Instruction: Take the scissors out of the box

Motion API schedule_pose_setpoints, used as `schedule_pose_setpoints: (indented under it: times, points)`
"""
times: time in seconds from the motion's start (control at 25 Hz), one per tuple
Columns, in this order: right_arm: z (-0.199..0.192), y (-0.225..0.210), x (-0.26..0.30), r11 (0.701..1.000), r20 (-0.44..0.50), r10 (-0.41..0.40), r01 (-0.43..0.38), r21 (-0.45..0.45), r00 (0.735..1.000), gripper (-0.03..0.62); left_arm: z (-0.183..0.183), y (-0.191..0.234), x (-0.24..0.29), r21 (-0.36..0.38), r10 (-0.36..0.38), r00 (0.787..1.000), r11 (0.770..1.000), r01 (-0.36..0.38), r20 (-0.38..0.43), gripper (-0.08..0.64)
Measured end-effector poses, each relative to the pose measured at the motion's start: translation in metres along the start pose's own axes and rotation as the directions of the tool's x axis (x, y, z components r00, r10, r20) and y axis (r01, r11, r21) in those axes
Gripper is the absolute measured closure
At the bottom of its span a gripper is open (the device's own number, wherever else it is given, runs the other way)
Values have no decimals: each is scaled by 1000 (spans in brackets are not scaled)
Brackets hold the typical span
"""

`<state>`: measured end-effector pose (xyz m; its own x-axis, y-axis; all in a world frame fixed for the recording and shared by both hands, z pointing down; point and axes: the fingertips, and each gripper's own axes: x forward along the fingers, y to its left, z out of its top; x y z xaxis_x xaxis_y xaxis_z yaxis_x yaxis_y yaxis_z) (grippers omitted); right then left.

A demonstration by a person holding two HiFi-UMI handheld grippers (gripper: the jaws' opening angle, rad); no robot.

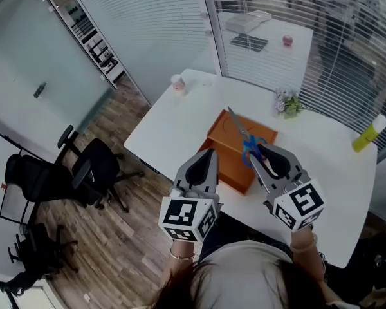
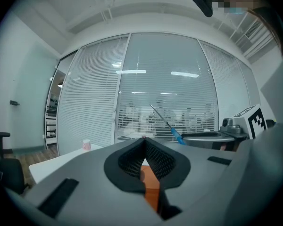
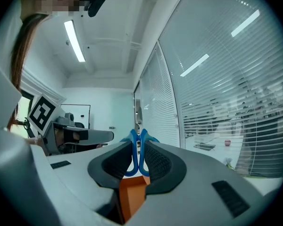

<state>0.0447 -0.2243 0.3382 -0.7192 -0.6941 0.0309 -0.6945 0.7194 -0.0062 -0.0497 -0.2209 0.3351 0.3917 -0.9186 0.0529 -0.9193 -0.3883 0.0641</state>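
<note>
1. Nearest me, lower centre of the head view, my right gripper (image 1: 258, 152) is clenched on the scissors (image 1: 240, 129), its ribbed black pads squeezing the blue plastic loops.
2. Thin metal blades point to the upper left, over the orange box (image 1: 226, 137), which my jaws partly hide.
3. My left gripper (image 1: 210, 152) is closed on nothing.

— Where are the scissors (image 1: 244, 137)?
— Centre frame, with the blue handles at the right gripper's (image 1: 252, 152) tips and the blades pointing upper left over the orange box (image 1: 226, 166).
— And the left gripper (image 1: 211, 152)?
— At the box's left edge, above the white table (image 1: 174, 127).
</note>
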Motion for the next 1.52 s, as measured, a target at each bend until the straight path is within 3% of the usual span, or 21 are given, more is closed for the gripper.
schedule_pose_setpoints:
  times: [1.12,1.52]
  points:
    - [8,-5,-5,1000,12,-21,20,7,1000,482,-7,-5,8,-9,-51,998,999,50,-38,541]
    - [6,-6,-6,999,15,-33,32,8,999,482,-5,-8,11,-14,-56,998,998,56,-16,541]
